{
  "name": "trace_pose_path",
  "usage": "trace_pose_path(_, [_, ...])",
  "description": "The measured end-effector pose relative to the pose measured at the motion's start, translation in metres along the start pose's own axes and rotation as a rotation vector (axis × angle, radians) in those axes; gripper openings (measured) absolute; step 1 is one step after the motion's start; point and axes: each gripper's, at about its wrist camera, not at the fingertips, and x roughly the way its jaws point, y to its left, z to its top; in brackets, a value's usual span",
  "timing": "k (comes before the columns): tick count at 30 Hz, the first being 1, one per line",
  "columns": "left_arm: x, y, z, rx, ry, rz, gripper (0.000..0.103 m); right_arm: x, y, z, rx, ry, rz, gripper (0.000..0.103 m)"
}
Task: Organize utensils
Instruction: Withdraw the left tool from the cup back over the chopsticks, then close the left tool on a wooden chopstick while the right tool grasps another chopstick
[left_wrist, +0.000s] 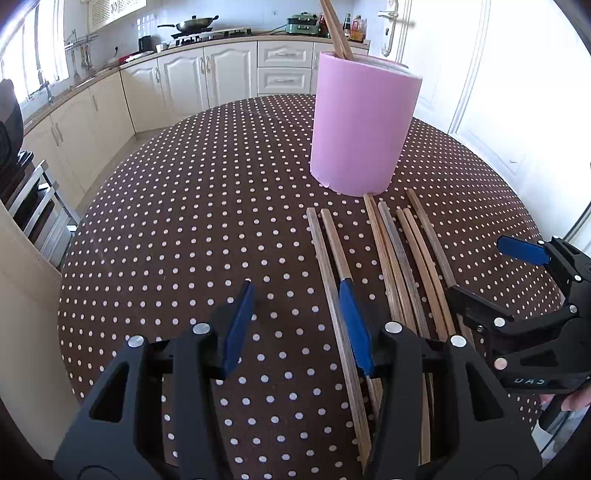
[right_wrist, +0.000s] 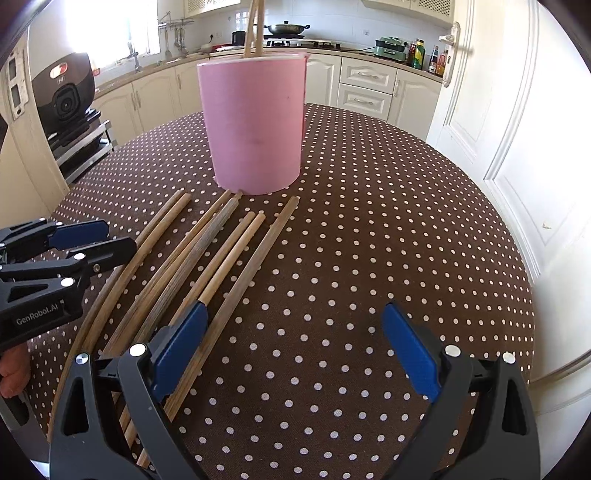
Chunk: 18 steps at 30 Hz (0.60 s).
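Note:
A pink cylindrical holder (left_wrist: 362, 129) (right_wrist: 255, 129) stands on the dotted brown tablecloth (left_wrist: 184, 221) (right_wrist: 369, 221), with two chopsticks (left_wrist: 338, 33) (right_wrist: 255, 29) upright in it. Several wooden chopsticks (left_wrist: 402, 251) (right_wrist: 207, 251) lie side by side in front of it. My left gripper (left_wrist: 297, 284) (right_wrist: 107, 238) is open over the left edge of the row. The leftmost stick runs under it just inside the right pad, and no pad presses on it. My right gripper (right_wrist: 295, 308) (left_wrist: 495, 273) stands wide open at the row's right edge, with only cloth between its fingers.
Cream cabinets and a counter (left_wrist: 207, 70) with a stove and bottles run along the far wall. A white door (right_wrist: 491, 110) is to the right of the table. A metal rack with a dark appliance (right_wrist: 66, 92) stands at the left. A person's fingers (right_wrist: 11, 369) hold the left gripper's handle.

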Motion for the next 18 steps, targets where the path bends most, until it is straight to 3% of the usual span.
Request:
trace_pose_path(2, [-0.002, -0.001, -0.003, 0.004, 0.008, 0.003, 0.047, -0.001, 0.006, -0.001, -0.053, -0.003, -0.026, 0.092])
trace_pose_path(5, [-0.001, -0.004, -0.005, 0.023, 0.049, 0.022, 0.045, -0.002, 0.012, -0.002, -0.093, -0.014, -0.017, 0.083])
trace_pose_path(8, [-0.005, -0.006, -0.007, 0.034, 0.051, 0.03, 0.045, -0.003, 0.012, -0.005, -0.113, -0.019, 0.022, 0.068])
trace_pose_path(10, [-0.006, -0.004, -0.009, 0.034, 0.051, 0.025, 0.045, -0.004, 0.012, -0.007, -0.112, -0.015, 0.074, 0.049])
trace_pose_path(11, [-0.008, -0.003, -0.01, 0.031, 0.053, 0.028, 0.039, -0.005, 0.012, -0.007, -0.111, -0.013, 0.091, 0.045])
trace_pose_path(13, [-0.01, -0.004, -0.01, 0.047, 0.046, 0.045, 0.02, -0.007, 0.013, -0.007, -0.123, -0.003, 0.105, 0.022])
trace_pose_path(14, [-0.01, -0.005, -0.01, 0.054, 0.044, 0.049, 0.014, -0.007, 0.013, -0.005, -0.121, 0.006, 0.12, 0.016])
trace_pose_path(18, [-0.014, -0.01, -0.014, 0.101, 0.039, 0.072, 0.01, -0.009, 0.006, -0.005, -0.112, 0.037, 0.155, 0.008])
